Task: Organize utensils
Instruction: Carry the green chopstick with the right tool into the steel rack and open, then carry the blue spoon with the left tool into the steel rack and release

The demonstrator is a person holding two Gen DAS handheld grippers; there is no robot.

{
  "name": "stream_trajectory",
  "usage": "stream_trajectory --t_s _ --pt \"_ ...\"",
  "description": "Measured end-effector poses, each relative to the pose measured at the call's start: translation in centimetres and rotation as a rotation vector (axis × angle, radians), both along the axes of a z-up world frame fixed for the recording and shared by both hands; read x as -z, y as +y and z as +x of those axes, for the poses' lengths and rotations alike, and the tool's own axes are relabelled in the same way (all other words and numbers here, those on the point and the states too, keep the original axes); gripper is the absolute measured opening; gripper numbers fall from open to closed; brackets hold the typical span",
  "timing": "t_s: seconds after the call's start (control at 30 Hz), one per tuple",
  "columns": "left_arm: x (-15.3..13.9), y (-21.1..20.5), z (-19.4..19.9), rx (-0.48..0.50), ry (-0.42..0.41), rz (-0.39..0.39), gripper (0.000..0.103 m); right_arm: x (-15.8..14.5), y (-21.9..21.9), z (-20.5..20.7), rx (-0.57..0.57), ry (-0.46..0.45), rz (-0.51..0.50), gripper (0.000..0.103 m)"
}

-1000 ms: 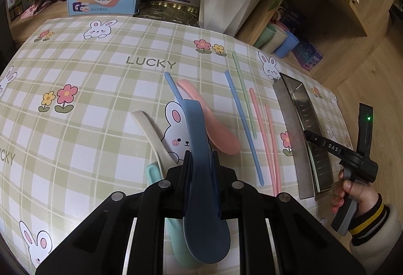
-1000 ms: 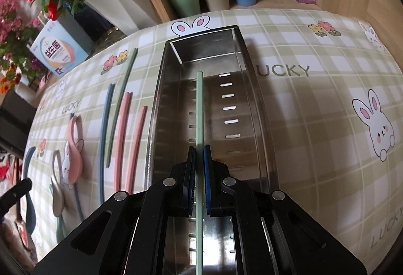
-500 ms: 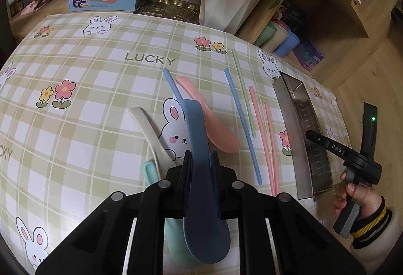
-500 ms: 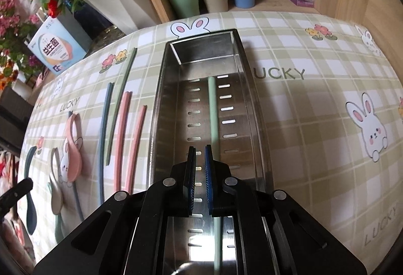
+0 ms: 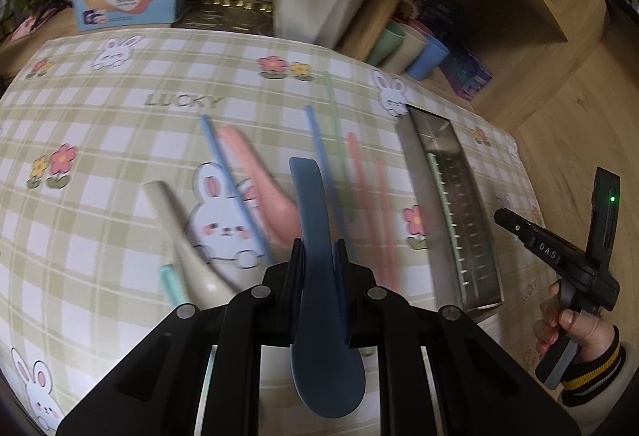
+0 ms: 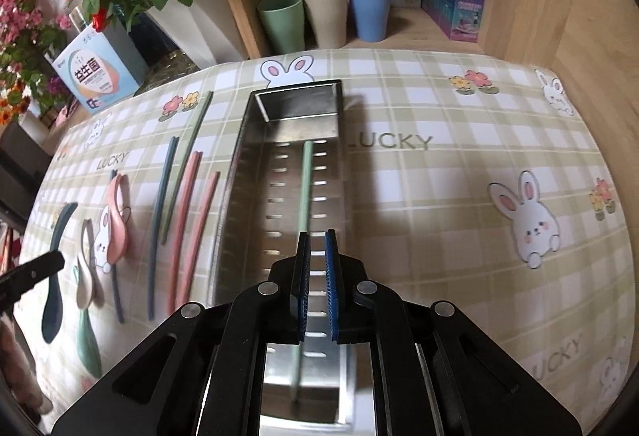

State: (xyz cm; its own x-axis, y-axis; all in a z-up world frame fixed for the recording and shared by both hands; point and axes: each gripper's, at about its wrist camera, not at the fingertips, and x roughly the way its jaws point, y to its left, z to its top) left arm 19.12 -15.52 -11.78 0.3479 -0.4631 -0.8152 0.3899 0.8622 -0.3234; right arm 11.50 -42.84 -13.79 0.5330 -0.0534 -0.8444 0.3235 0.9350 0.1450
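Two fingers of your left gripper (image 5: 319, 256) are clamping the light, stiff, slippery blue spoon (image 5: 319, 276) mid-handle, while your right gripper (image 6: 317, 276) is hanging nearly closed and empty.

Green chopstick (image 6: 304, 192) loose in steel tray (image 6: 239, 172) beneath nearly closed, empty tongs (image 6: 317, 268).

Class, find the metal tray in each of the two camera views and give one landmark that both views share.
Left wrist view: the metal tray lies at the right, running from mid-height toward the lower right, beside the pink chopsticks.
Right wrist view: the metal tray fills the centre, running away from the right gripper, a green chopstick inside.
Shared landmark: the three cups on the shelf beyond the tray's far end.
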Motion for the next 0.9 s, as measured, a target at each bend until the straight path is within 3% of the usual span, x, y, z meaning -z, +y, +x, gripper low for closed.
stream_trajectory --t_s 0.2,0.27,0.3,0.4,0.6,0.73,0.9 --pt "-0.7 -4.6 -0.3 0.058 0.011 -0.027 0.014 -0.2 -1.6 -1.4 0.022 -0.001 -0.015 0.011" --pt "-0.7 -5.9 -0.3 0.070 0.021 -0.039 0.014 -0.2 -2.2 -1.8 0.033 -0.001 -0.016 0.024" --pt "-0.7 -6.8 -0.4 0.080 0.025 -0.046 0.014 -0.2 -2.4 -1.9 0.037 -0.004 -0.016 0.038" --pt "-0.7 -9.5 -0.7 0.108 0.031 -0.057 0.014 -0.1 -3.0 -2.4 0.049 -0.004 -0.018 0.043" --pt "0.1 -13.8 -0.9 0.139 0.067 -0.079 0.014 0.1 -4.3 -3.1 0.074 -0.003 -0.001 0.064" --pt "0.6 -16.0 -1.0 0.158 0.070 -0.088 0.014 0.5 -4.9 -3.5 0.081 0.001 0.006 0.071" --pt "2.3 -18.4 -1.2 0.183 0.075 -0.059 0.014 0.9 -5.6 -3.9 0.095 0.007 0.020 0.071"
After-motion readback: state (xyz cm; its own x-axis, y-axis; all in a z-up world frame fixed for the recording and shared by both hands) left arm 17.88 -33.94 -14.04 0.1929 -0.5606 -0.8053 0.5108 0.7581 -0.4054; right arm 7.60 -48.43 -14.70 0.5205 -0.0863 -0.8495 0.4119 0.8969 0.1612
